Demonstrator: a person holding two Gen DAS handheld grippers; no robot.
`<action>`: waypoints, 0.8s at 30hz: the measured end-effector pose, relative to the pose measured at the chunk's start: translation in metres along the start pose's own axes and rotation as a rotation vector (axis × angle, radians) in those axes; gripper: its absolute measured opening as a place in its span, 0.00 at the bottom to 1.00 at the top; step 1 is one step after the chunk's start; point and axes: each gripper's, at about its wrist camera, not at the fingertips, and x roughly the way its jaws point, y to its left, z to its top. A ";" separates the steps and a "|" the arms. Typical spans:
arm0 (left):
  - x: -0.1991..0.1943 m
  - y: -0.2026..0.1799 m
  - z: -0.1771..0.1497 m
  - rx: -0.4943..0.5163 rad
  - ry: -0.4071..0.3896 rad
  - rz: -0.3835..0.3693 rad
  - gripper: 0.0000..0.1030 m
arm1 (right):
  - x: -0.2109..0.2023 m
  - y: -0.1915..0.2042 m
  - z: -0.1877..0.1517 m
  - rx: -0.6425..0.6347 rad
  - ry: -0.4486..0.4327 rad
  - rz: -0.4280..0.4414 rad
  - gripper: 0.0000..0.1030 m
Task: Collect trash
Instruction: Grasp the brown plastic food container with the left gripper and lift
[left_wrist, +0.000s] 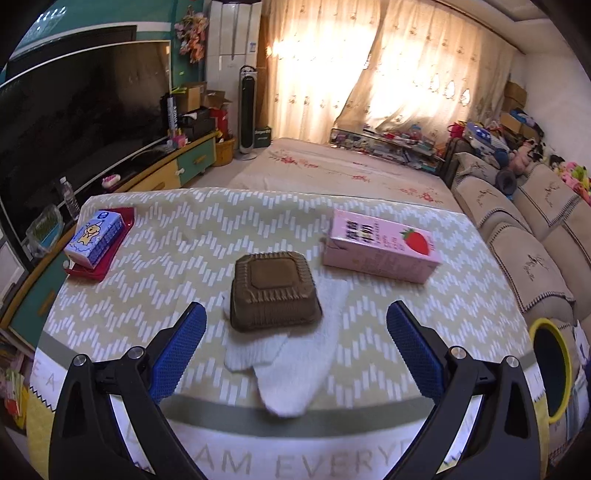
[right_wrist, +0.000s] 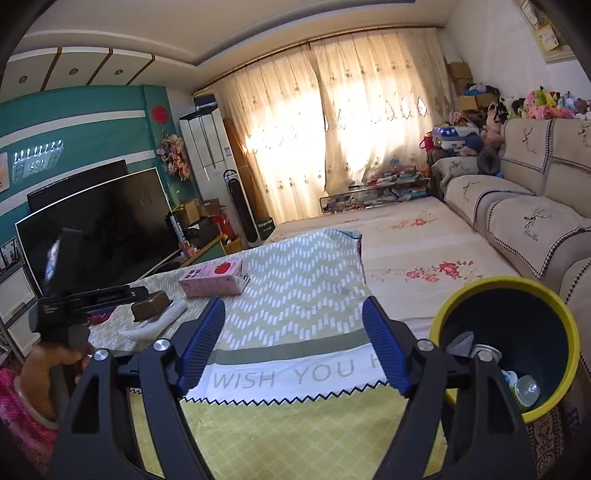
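Note:
A brown plastic tray (left_wrist: 275, 291) lies upside down on a white cloth (left_wrist: 284, 354) at the table's middle. A pink strawberry milk carton (left_wrist: 380, 245) lies on its side behind it to the right. My left gripper (left_wrist: 295, 321) is open and empty, its blue pads either side of the tray and short of it. My right gripper (right_wrist: 293, 332) is open and empty above the table's near edge. In the right wrist view the tray (right_wrist: 149, 305), cloth (right_wrist: 155, 325) and carton (right_wrist: 212, 277) show at left. A yellow-rimmed trash bin (right_wrist: 506, 350) holding trash stands at right.
A tissue pack (left_wrist: 94, 238) sits on a red tray (left_wrist: 110, 254) at the table's far left. The bin (left_wrist: 550, 373) stands off the table's right edge beside a beige sofa (left_wrist: 532, 236). A TV (left_wrist: 74, 110) and cabinet lie to the left.

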 end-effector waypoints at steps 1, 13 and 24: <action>0.007 0.002 0.002 -0.008 0.007 0.009 0.93 | 0.001 0.002 0.000 0.004 0.001 0.002 0.71; 0.054 0.014 0.010 -0.058 0.056 0.092 0.79 | 0.007 0.011 0.000 -0.022 0.023 -0.006 0.76; 0.060 0.018 0.009 -0.061 0.045 0.107 0.57 | 0.010 0.011 0.001 -0.019 0.044 -0.003 0.76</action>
